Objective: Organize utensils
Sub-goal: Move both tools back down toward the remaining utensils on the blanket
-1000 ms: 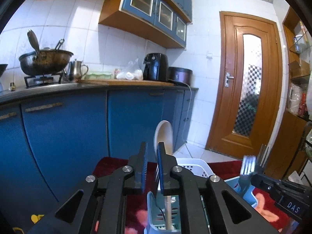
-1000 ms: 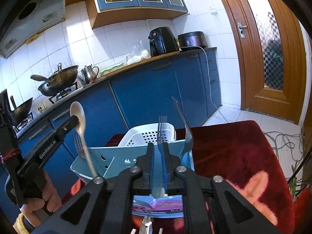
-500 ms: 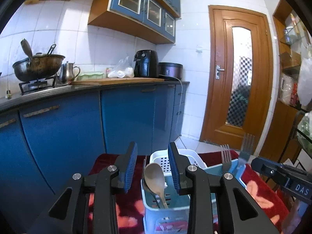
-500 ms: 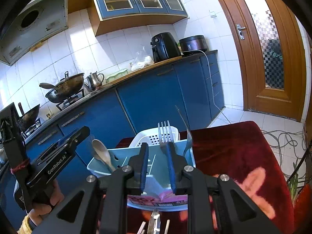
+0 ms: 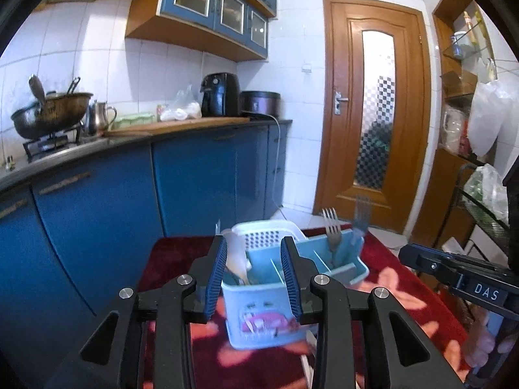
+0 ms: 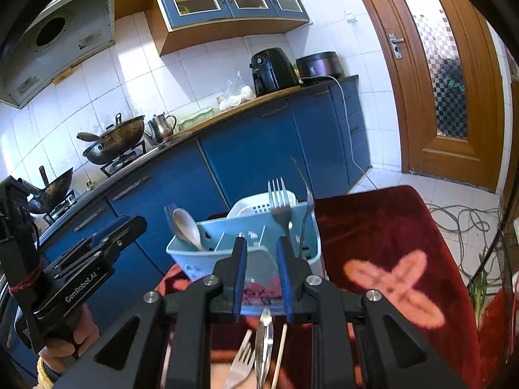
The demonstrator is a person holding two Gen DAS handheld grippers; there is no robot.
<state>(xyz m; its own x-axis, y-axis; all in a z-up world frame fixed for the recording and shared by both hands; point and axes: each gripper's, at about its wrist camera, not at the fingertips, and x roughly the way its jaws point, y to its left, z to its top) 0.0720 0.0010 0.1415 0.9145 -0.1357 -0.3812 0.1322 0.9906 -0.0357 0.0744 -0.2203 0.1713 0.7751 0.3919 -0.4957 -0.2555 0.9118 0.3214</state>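
Observation:
A light blue utensil caddy [image 5: 269, 301] stands on the red flowered cloth; it also shows in the right wrist view [image 6: 207, 253]. A pale spoon [image 5: 235, 254] [image 6: 186, 227] leans in its left compartment. Two forks [image 5: 332, 230] [image 6: 280, 207] stand in its right compartment. My left gripper [image 5: 254, 278] is open and empty, just before the caddy's near end. My right gripper [image 6: 261, 278] is open and empty, pulled back from the forks. A fork [image 6: 241, 364], a spoon [image 6: 263, 337] and a chopstick [image 6: 279, 353] lie below my right gripper.
A white perforated basket [image 5: 267, 231] [image 6: 256, 206] stands behind the caddy. Blue kitchen cabinets [image 5: 97, 214] run along the left behind the table. The red cloth [image 6: 389, 259] stretches to the right. A wire rack [image 5: 483, 214] stands at far right.
My left gripper opened and left the spoon in the caddy's left compartment, then drew back. My right gripper opened, left its fork in the right compartment and pulled back.

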